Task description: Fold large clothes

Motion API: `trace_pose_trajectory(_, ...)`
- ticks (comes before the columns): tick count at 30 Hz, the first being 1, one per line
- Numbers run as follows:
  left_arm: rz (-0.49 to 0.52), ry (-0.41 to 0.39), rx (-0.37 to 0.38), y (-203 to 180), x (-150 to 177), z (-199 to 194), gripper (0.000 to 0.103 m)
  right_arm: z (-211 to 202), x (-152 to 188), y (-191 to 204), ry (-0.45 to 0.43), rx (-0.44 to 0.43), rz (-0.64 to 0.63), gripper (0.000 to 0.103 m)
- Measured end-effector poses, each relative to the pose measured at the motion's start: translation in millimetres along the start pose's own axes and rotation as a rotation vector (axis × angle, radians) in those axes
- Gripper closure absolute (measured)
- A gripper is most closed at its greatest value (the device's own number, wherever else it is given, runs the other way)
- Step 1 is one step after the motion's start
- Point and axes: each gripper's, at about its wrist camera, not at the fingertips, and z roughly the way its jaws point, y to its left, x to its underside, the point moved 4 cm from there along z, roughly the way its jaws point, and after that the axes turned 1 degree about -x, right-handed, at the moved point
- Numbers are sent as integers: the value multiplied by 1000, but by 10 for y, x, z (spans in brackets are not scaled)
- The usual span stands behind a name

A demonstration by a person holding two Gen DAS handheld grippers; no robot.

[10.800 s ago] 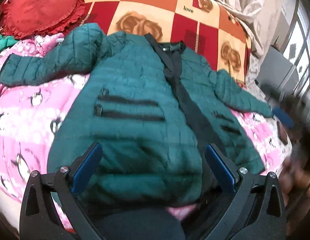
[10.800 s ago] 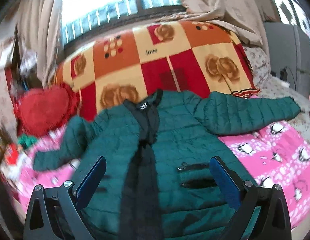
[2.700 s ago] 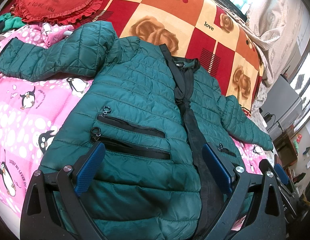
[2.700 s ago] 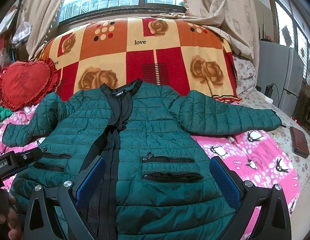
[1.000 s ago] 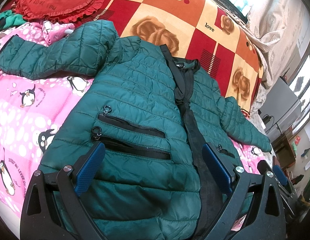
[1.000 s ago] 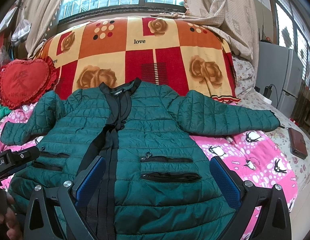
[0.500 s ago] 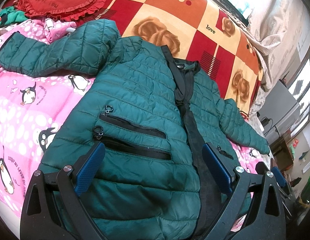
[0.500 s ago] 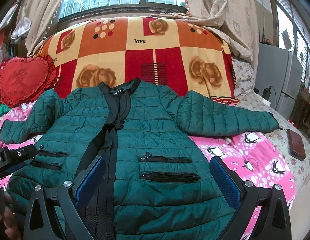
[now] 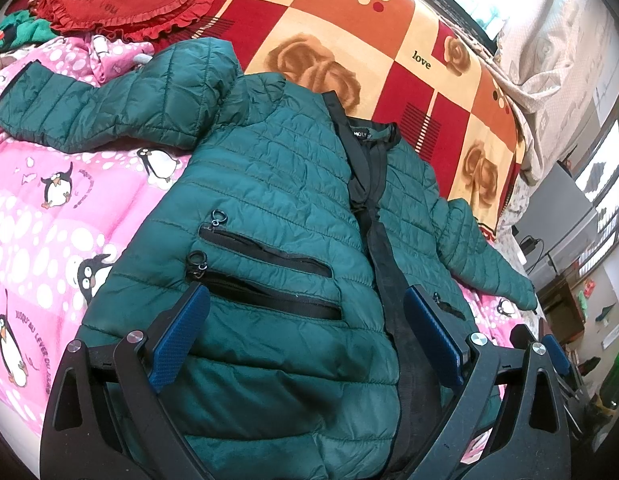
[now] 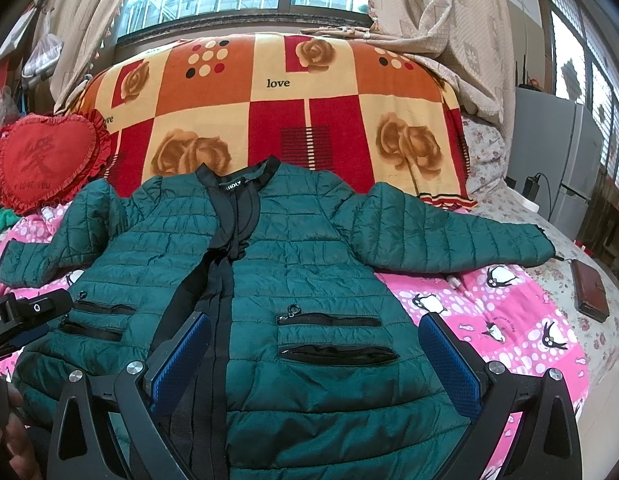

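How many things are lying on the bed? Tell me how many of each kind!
Green puffer jacket: 1
Red heart pillow: 1
Checked rose blanket: 1
Pink penguin quilt: 1
Brown wallet: 1
Total: 5

Pink quilt [image 10: 509, 320] lies bare beside the spread jacket [image 10: 309, 264]; a brown wallet [image 10: 589, 292] sits near the right sleeve, a heart cushion [image 10: 45, 160] near the left.
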Motion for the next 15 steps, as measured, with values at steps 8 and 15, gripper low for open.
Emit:
trace_pose_trajectory(8, -15, -9, 15, 26, 19, -57, 5, 207, -209, -173, 12, -54, 76, 1)
trace_pose_trajectory(15, -91, 101, -27, 173, -59, 95, 5, 797, -285, -166, 60, -117, 60, 1)
